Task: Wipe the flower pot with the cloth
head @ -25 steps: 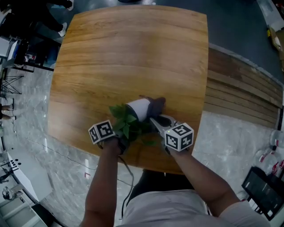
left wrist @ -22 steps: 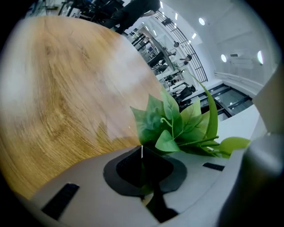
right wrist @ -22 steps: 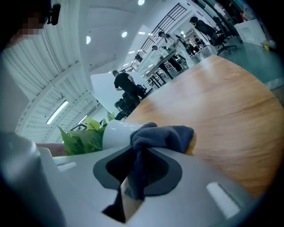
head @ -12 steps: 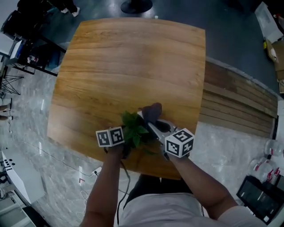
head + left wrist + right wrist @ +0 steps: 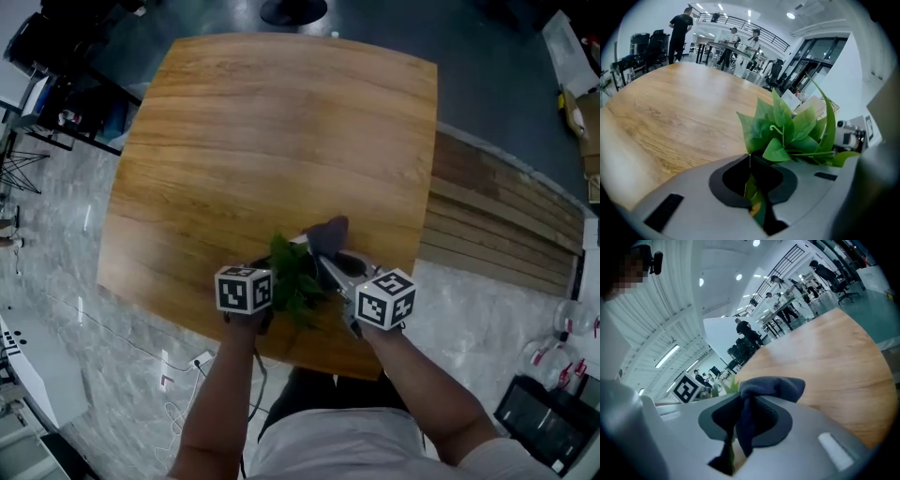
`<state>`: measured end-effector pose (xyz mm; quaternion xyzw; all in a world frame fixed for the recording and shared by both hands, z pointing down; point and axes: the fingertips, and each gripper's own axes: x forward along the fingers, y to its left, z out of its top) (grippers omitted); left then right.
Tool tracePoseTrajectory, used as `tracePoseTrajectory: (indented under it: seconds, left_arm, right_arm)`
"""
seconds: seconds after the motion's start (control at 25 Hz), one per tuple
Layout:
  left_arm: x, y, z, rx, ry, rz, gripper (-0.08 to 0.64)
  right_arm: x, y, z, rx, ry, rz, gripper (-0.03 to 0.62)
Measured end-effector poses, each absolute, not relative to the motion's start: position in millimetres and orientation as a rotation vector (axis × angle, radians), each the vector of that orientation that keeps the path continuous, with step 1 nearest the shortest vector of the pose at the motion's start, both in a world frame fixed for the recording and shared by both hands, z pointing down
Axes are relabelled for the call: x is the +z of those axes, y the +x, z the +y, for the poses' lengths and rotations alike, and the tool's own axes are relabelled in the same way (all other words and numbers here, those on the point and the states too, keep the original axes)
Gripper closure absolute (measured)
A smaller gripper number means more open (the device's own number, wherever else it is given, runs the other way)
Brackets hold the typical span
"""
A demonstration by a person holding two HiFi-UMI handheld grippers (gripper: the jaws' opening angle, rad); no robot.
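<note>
So the left gripper point(image 5: 751, 161) has its fingers point(image 5: 693, 197) pinched shut on the plant's green leaves point(image 5: 787, 126). The right gripper point(image 5: 740, 411) has its fingers point(image 5: 815, 427) clamped on the dark cloth point(image 5: 771, 386), which bunches out past the tips. It's all at the near edge of the wooden tabletop point(image 5: 272, 131). The cloth is right up against the flower pot point(image 5: 300, 242), and only a pale sliver of the pot shows.

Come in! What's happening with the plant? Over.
Left gripper shut on plant. Right gripper shut on cloth. Pot mostly hidden under plant. Nothing blocking.
</note>
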<state>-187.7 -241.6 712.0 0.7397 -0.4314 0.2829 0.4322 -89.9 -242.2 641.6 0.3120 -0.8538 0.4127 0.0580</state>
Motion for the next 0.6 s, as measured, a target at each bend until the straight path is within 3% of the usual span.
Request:
tracePoseTrajectory:
  seconds: [0.16,0.44,0.6]
  left_arm:
    - [701,-179,-235,0.793,1.896,-1.078,0.54]
    - [699,-176,-240,0.879,1.995,-1.084,0.54]
    - [699,-171,-240,0.934,2.012,-1.085,0.54]
  right_arm:
    - [628,-89,-236,1.223,0.913,-2.591,0.531]
    - [701,-57,-257,1.273,1.032,-2.456,0.531]
    - [673,-66,-250,1.268,0.967,-2.511,0.531]
